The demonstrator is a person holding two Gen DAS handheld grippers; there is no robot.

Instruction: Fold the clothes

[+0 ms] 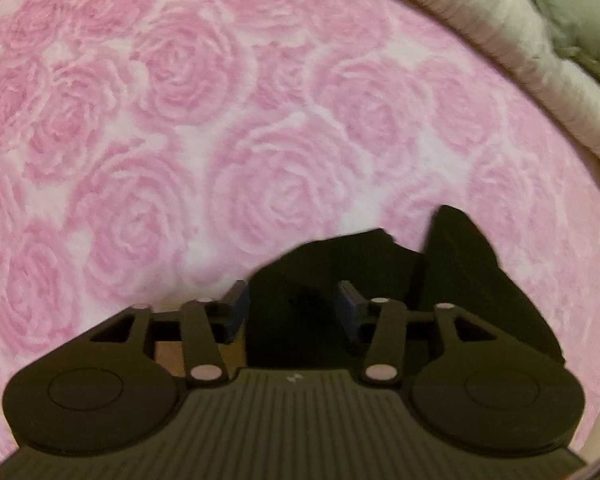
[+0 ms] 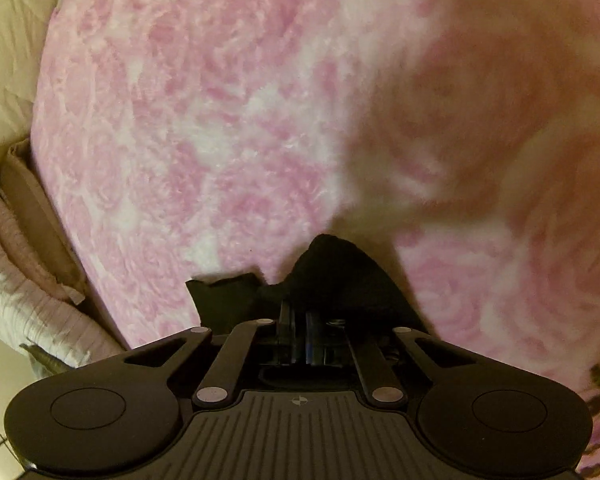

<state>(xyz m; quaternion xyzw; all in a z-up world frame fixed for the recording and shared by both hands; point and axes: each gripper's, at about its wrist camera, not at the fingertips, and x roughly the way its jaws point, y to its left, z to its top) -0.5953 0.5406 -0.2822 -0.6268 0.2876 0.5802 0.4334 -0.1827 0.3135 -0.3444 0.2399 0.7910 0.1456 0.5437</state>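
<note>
Seen from the left wrist: left gripper (image 1: 294, 304) low over a pink blanket with rose pattern (image 1: 228, 120), jaws released, blue pads (image 1: 350, 308) standing well apart. Between and beyond the fingers, a black garment (image 1: 452, 276), bunched up, rising in two dark peaks against the pink; fabric lying in the gap between the pads, but not pinched by them. Hard to tell whether the cloth touches either pad. At the top right edge, a cream quilted cover (image 1: 512, 40) along the border of the blanket. Seen from the right wrist: right gripper (image 2: 300, 332) with jaws clenched, the pads pressed nearly together, grasping the same black garment (image 2: 340, 276), which stands up in a dark fold just ahead of the fingertips. A flat corner of the cloth (image 2: 224, 300) sticking out to the left, resting on the pink blanket (image 2: 204, 128). Right half of this view blurred, with a dim shadow over the pattern. At the left edge, a cream sheet (image 2: 12, 40), and lower a pale ruffled pillow (image 2: 24, 300) beside the blanket border.
</note>
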